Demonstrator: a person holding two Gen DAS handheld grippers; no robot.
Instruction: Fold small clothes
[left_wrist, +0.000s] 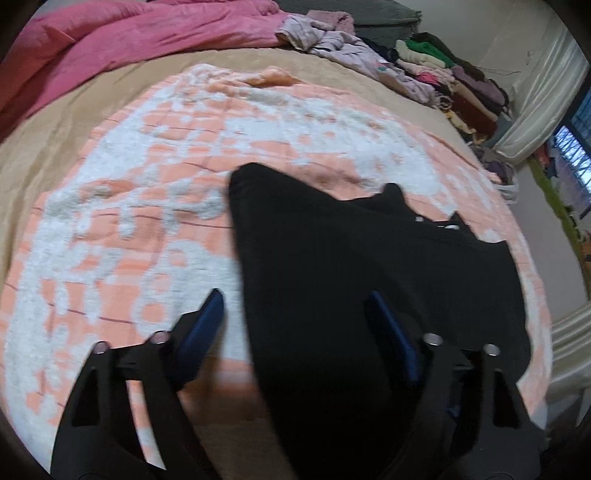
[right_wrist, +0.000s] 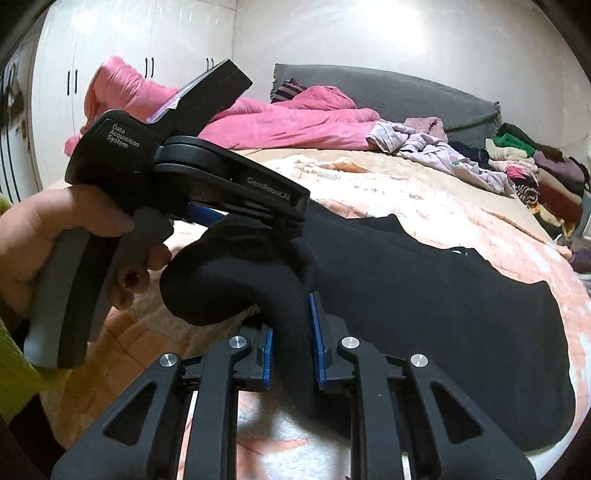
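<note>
A black garment (left_wrist: 369, 266) lies on the bed's peach-and-white blanket (left_wrist: 147, 206), its near edge cut off; the right gripper (right_wrist: 291, 332) jaws clench a raised fold, while the left gripper (left_wrist: 295, 314) jaws straddle cloth, unclenched.

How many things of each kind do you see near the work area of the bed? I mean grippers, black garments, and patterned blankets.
Hand-held black grippers with blue pads: 2, left gripper and right gripper
Black fabric garment: 1
Peach-and-white fluffy patterned blanket: 1
Total: 4
</note>
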